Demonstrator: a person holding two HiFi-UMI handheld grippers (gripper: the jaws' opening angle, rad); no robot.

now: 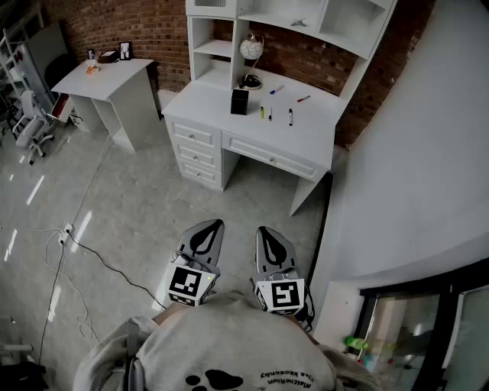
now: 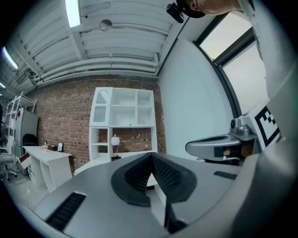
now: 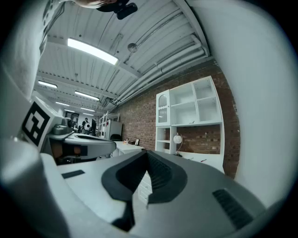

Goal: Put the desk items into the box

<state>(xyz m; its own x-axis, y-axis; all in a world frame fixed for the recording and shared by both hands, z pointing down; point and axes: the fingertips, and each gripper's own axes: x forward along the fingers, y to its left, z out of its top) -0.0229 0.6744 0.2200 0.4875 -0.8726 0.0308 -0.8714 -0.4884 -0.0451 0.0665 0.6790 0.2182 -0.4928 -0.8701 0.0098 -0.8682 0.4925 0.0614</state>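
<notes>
Box first: black, upright on the white desk, towards the back-left of the top. The loose items are scattered off to its 3 o'clock, all on the desk top outside the box and apart from one another. A yellow marker is nearest and a thin dark pen lies just beside it. A black marker sits further along. At the box's 2 o'clock, nearer the back, lie a blue pen and a red pen.

At the box's 12 o'clock a globe lamp stands under the hutch, brick wall behind.

Now down to 6 o'clock from the desk, well apart from it across the grey floor. Both tongs are held level, side by side, noses towards the desk. The left gripper has its jaws together, ribbed pads meeting at the tip, nothing between them. The right gripper is the same, jaws closed and empty. Each one shows in the other's view, alongside.

Out at 10 o'clock in the head view a small side desk stands against the wall with a few small things on it. An office chair is at 9 o'clock, and a cable trails over the floor at 8 o'clock.
</notes>
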